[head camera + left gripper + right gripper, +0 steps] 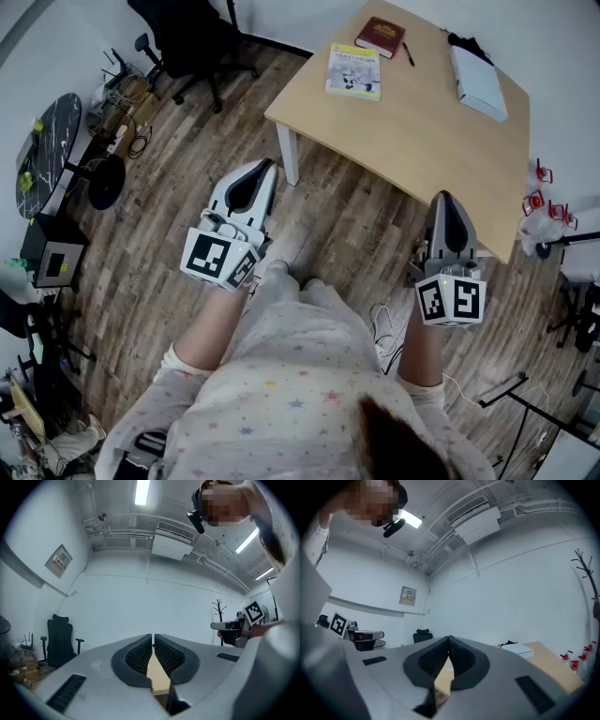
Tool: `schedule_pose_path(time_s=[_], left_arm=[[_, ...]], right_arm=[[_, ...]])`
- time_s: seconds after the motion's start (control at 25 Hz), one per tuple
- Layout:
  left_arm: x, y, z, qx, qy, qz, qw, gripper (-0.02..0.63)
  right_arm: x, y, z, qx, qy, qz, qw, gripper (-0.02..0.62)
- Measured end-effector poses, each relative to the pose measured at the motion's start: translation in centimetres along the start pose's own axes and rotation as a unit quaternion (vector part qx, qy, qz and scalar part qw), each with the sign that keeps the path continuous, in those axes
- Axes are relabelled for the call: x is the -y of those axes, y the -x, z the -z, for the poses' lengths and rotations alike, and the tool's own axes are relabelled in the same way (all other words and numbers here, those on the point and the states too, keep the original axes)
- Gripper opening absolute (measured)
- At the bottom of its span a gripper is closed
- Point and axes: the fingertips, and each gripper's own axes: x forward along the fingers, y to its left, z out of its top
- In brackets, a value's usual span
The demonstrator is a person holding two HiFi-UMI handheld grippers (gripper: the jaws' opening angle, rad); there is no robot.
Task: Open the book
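Note:
A yellow-and-white book [353, 72] lies shut on the far left part of the wooden table [422, 131]. A dark red book [380, 37] lies just beyond it near the far edge. My left gripper [267, 169] is held over the floor, short of the table's near left corner, its jaws shut with nothing between them [153, 641]. My right gripper [443, 200] hangs near the table's front right edge, jaws shut and empty [449, 644]. Both point level toward the table, well short of the books.
A white box [478, 82] and a dark item [466, 42] lie at the table's far right; a pen [409, 53] lies beside the red book. A black office chair [192, 42] stands left of the table. Cables and equipment [112, 112] crowd the left wall.

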Motion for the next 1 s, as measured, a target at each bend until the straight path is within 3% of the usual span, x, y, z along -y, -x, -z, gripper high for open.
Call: schedule_pose_path(time_s=[0.4, 0.72, 0.84, 1.0], left_arm=[[0.9, -0.2, 0.5, -0.005, 0.001, 0.007, 1.0, 0.026], [0.9, -0.7, 1.7, -0.037, 0.004, 0.001, 0.9993, 0.033], [1.1, -1.1, 2.5, -0.058, 0.013, -0.004, 0.9982, 0.157], [0.8, -1.5, 3.0, -0.071, 0.019, -0.014, 0.9972, 0.238]], right_arm=[[-0.3, 0.1, 0.1, -0.001, 0.0, -0.004, 1.0, 0.002], [0.1, 0.0, 0.6, -0.009, -0.02, -0.004, 1.0, 0.003], [-0.1, -0.1, 1.3, -0.025, -0.028, -0.014, 0.999, 0.042], [0.1, -0.6, 2.0, -0.037, -0.034, -0.015, 0.999, 0.1]])
